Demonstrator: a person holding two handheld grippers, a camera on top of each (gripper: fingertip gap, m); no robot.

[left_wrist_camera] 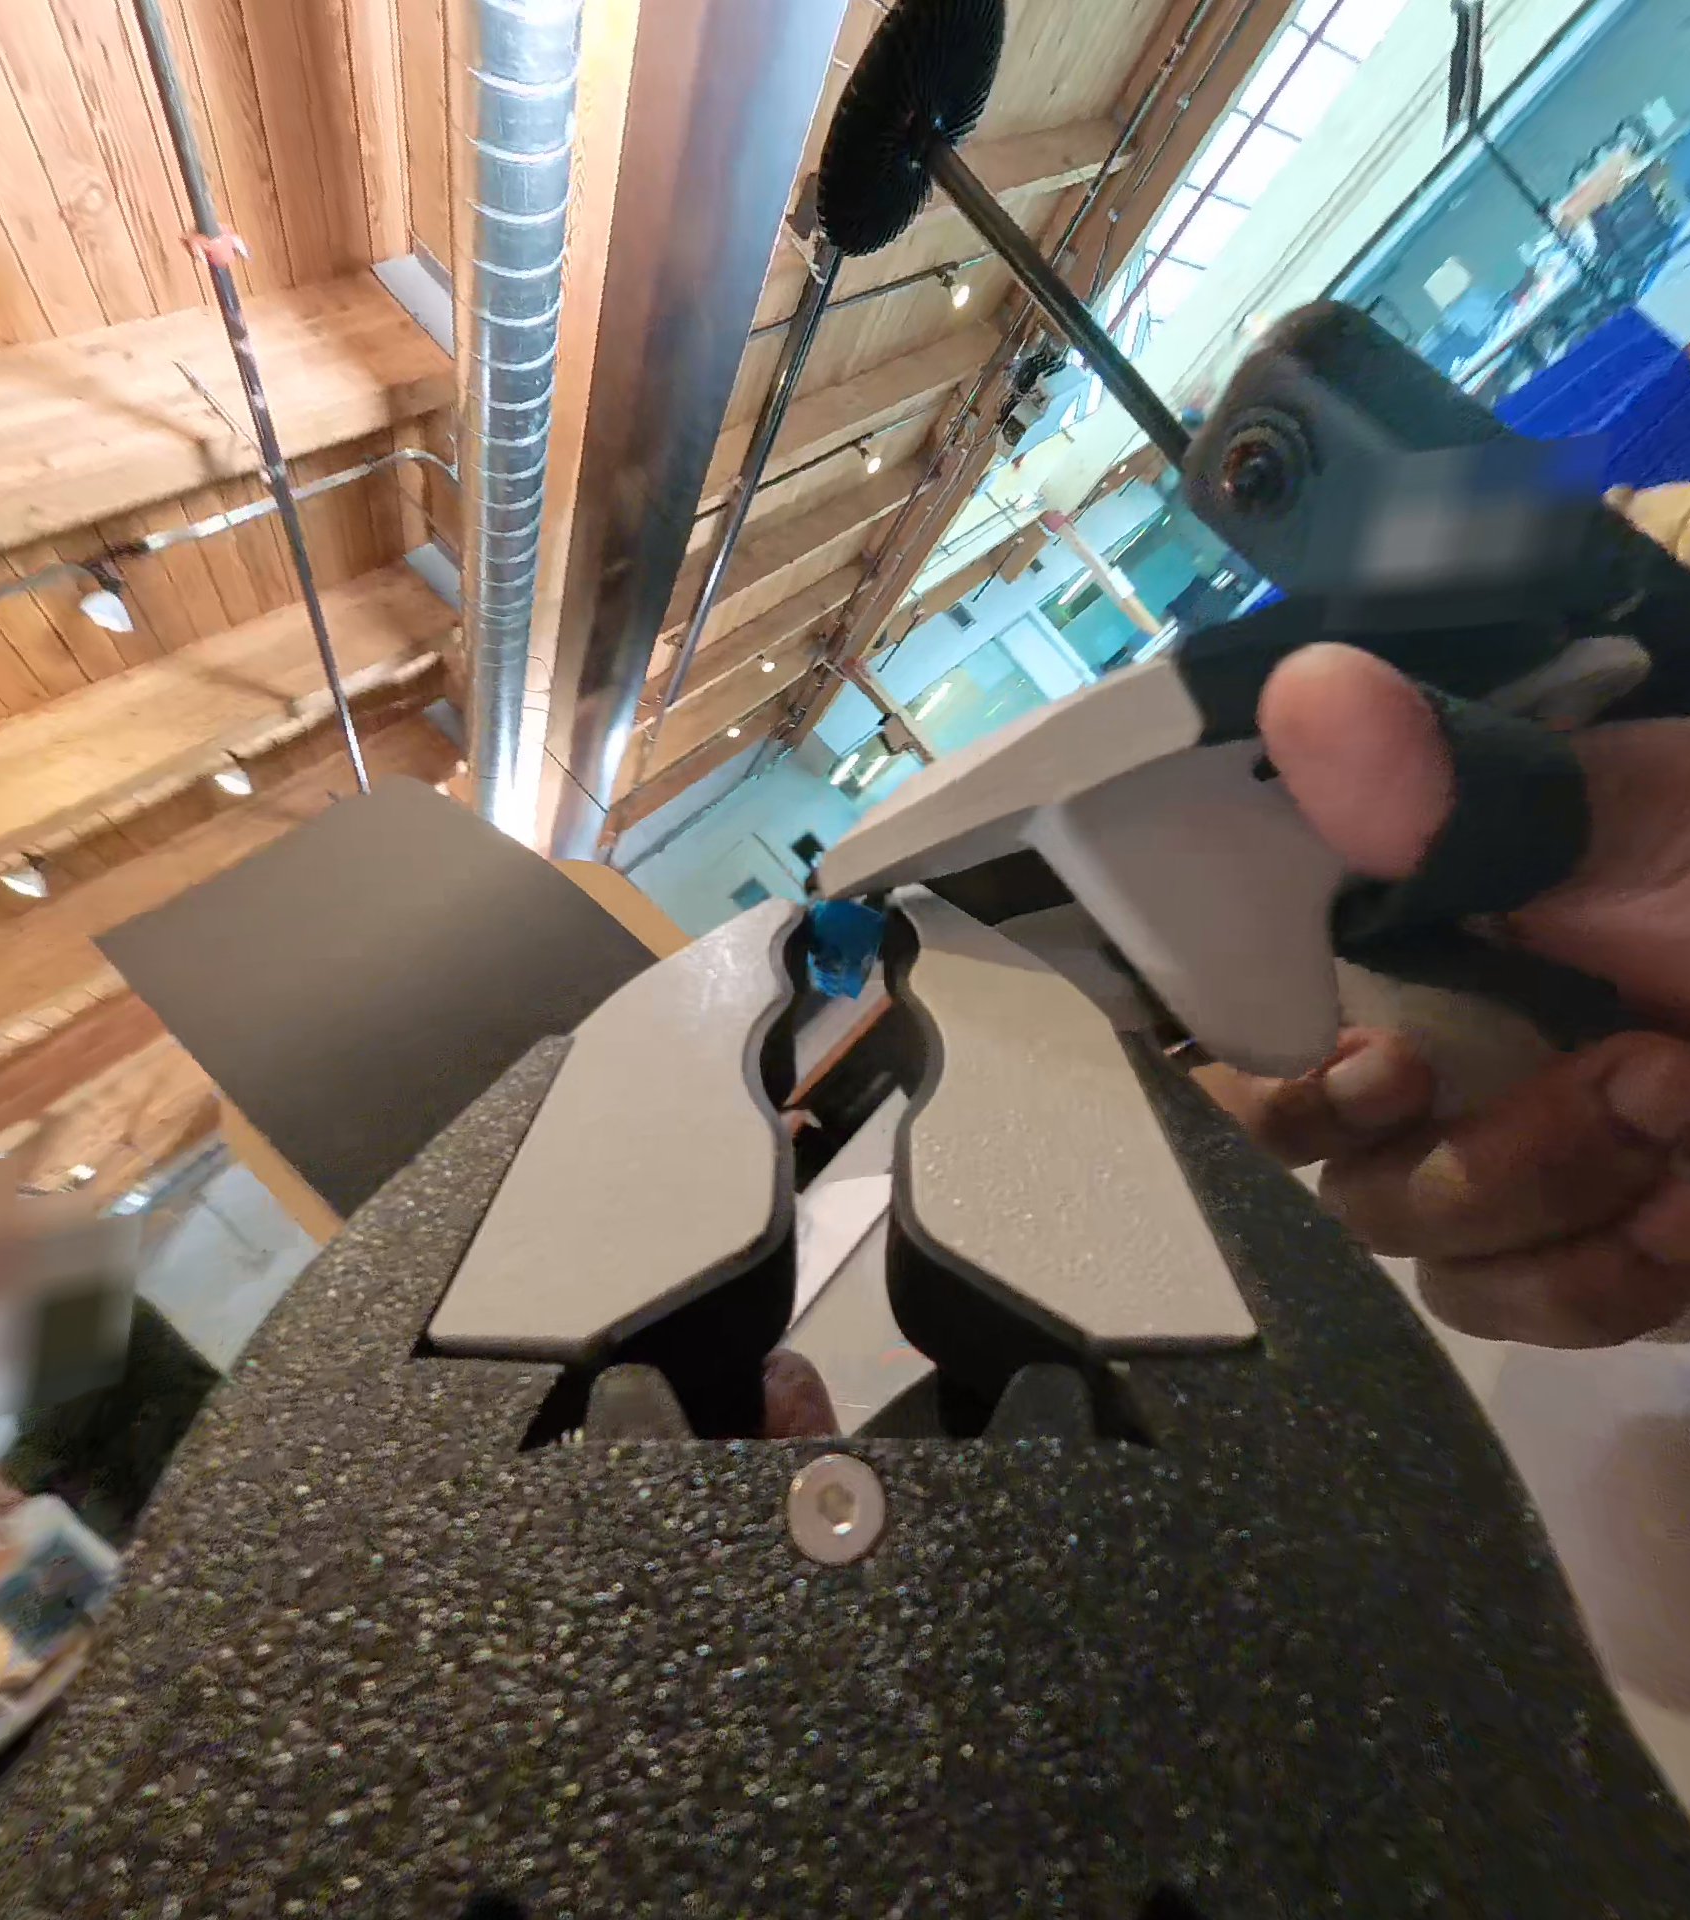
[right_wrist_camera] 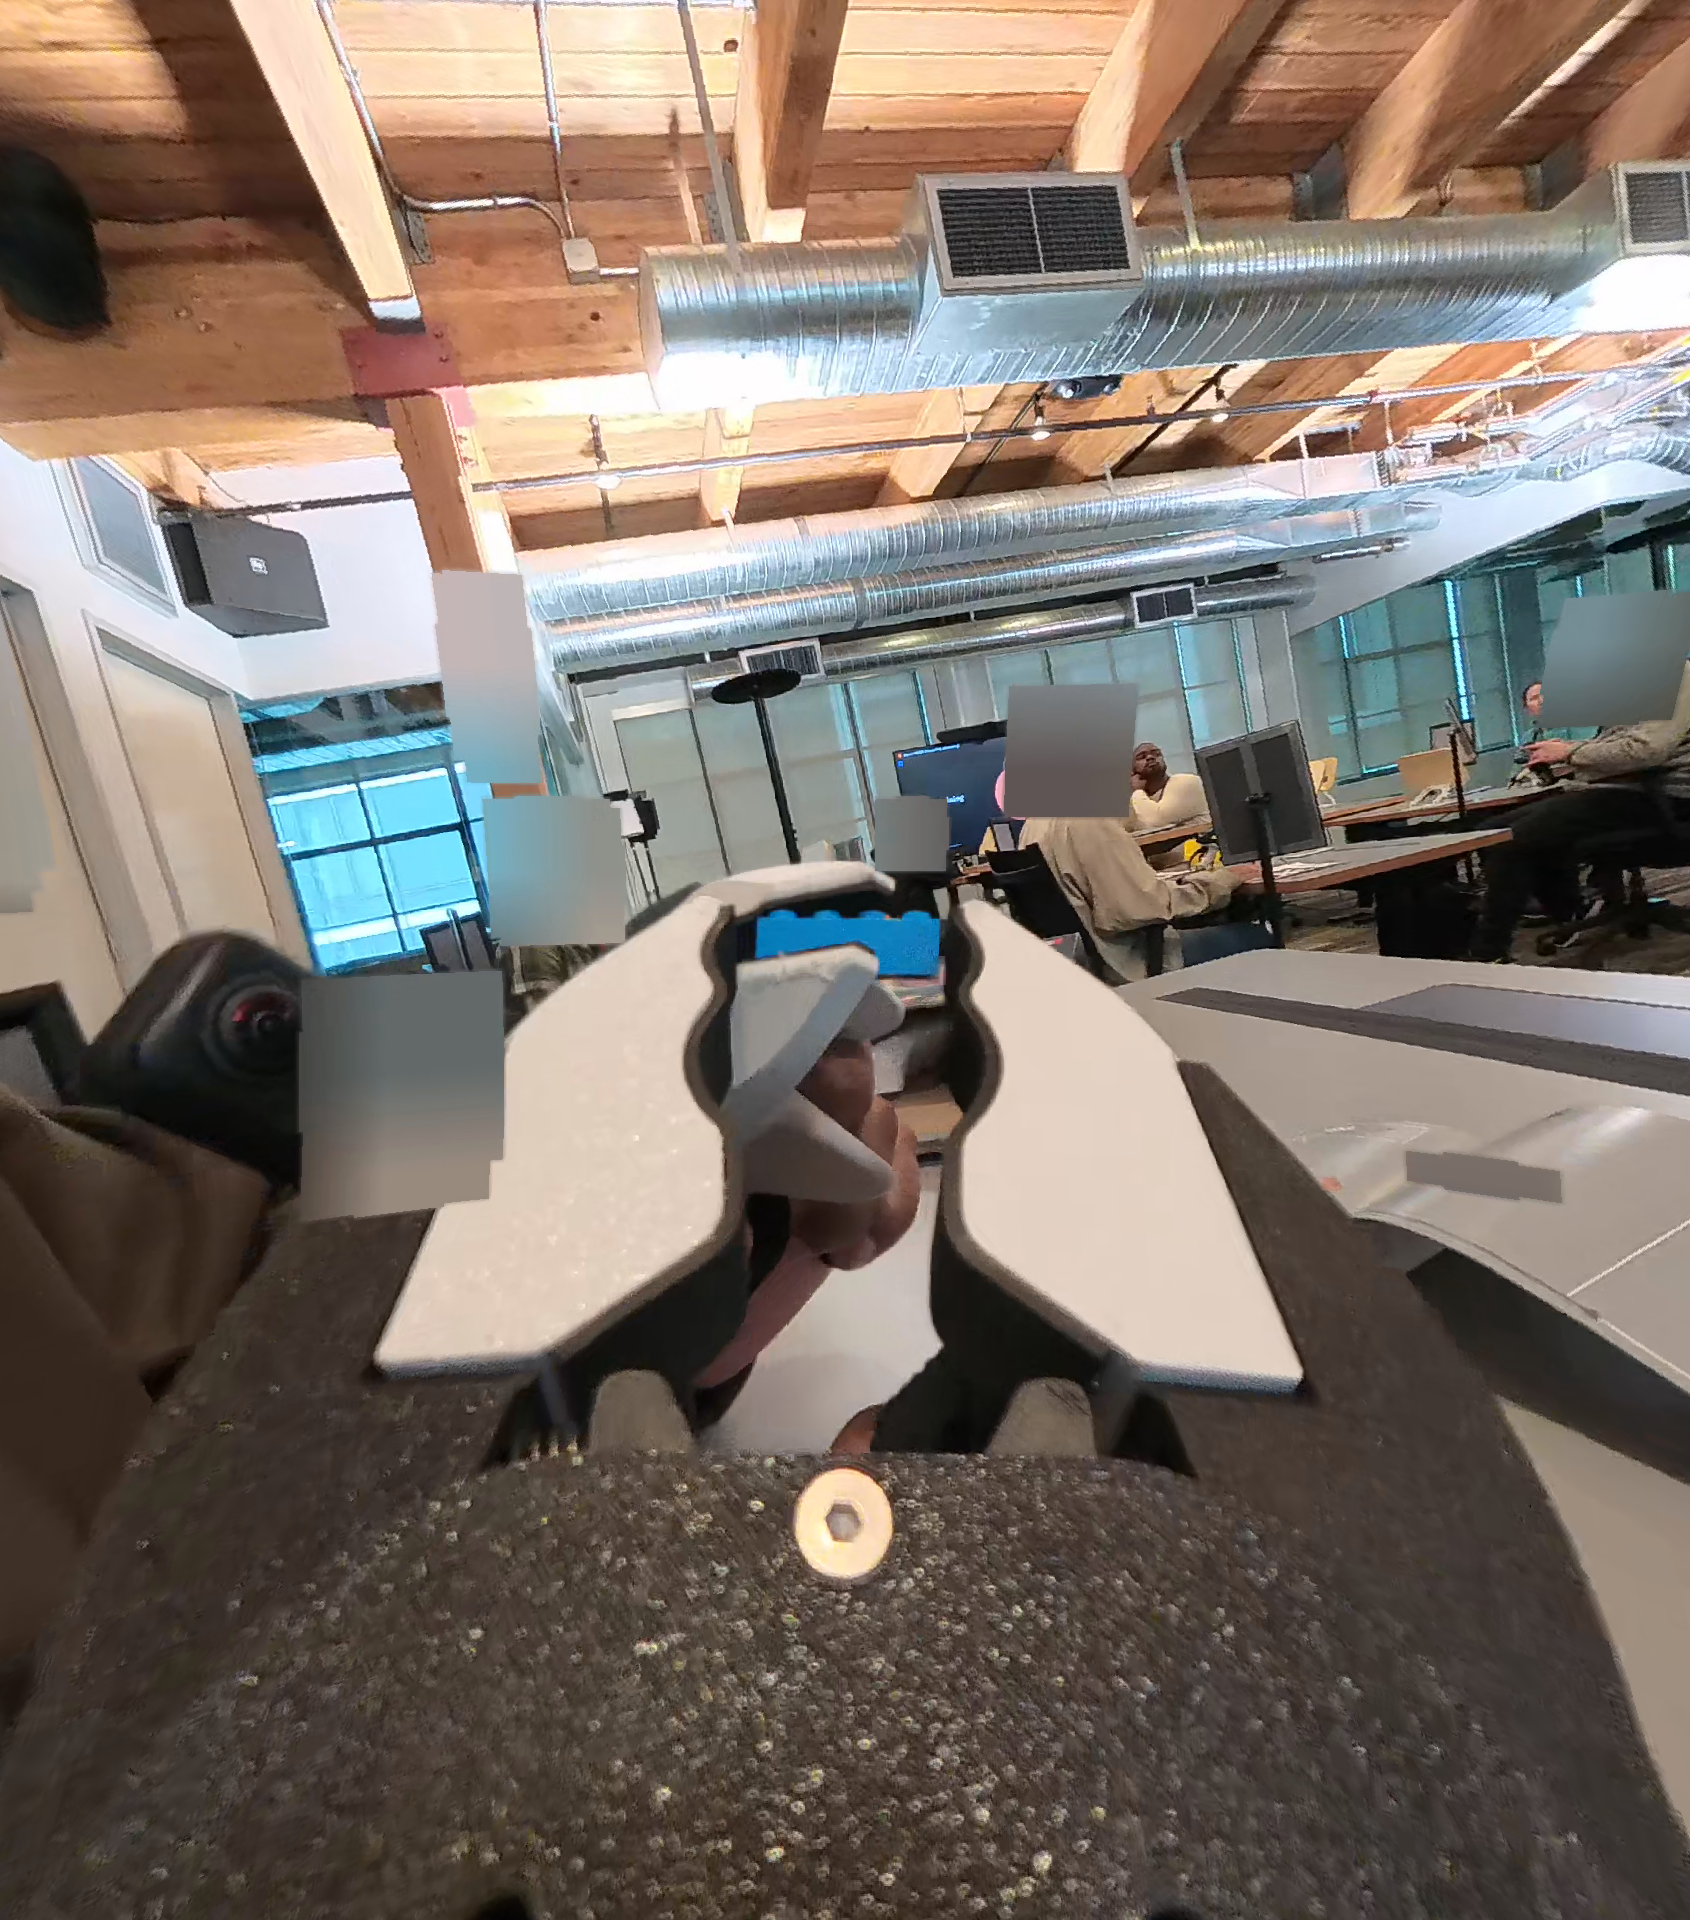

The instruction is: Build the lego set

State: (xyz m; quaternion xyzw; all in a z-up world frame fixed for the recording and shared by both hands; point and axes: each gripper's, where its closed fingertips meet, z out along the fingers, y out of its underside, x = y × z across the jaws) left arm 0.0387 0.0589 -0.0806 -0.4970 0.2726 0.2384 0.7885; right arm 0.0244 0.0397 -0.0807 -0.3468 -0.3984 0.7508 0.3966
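Both grippers are raised and meet tip to tip in the air. In the left wrist view my left gripper is shut on a small blue lego piece at its fingertips. The right gripper's grey fingers come in from the right and touch the same spot. In the right wrist view my right gripper is shut on a blue studded brick. The left gripper's fingers clamp its left part from the far side. I cannot tell whether the blue is one piece or two.
A hand holds the right gripper's handle. A grey table lies low on the right. People sit at desks far off. A dark chair back stands left. Wooden beams and metal ducts are overhead. Left and right tips are no more than a few centimetres apart.
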